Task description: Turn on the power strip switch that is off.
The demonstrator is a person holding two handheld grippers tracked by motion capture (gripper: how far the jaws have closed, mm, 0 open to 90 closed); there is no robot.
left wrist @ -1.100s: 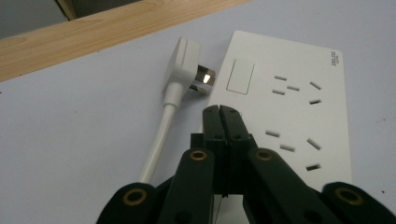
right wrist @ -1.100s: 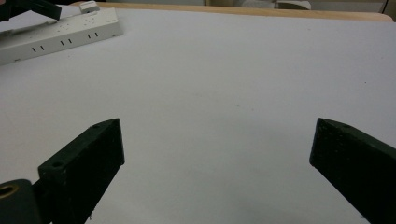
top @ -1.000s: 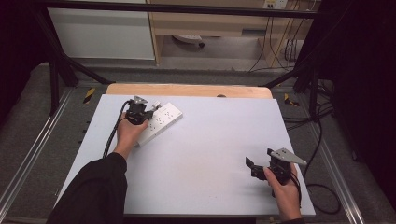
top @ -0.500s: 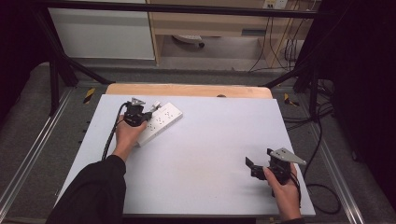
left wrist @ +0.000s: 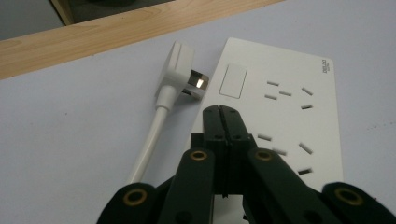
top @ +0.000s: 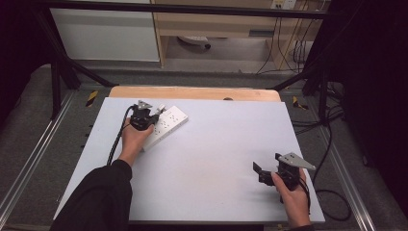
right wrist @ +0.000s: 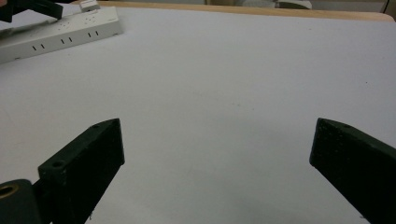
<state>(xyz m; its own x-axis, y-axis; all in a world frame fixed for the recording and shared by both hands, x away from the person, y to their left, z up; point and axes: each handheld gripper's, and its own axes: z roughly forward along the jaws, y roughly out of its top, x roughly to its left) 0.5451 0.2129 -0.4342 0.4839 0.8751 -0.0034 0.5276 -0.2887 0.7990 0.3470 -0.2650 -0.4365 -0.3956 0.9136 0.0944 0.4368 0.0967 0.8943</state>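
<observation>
The left gripper (left wrist: 219, 111), jaws pressed together with nothing between, rests on the white power strip (top: 166, 126) at ten o'clock on the table (top: 216, 159), so I think it must next open and grab the plug (left wrist: 180, 70) beside it.

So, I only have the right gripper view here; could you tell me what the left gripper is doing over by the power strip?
Observer: The left gripper has its jaws shut with nothing between them, tips over the face of the power strip.
Operator: Thank you. Is anything plugged into the strip?
Observer: No. A white plug lies on the table beside the strip's end, prongs towards it, with its cord trailing back along the left gripper.
Operator: And what is nearest the jaw tips?
Observer: A flat rectangular switch just ahead of them, with socket slots to its side.
</observation>
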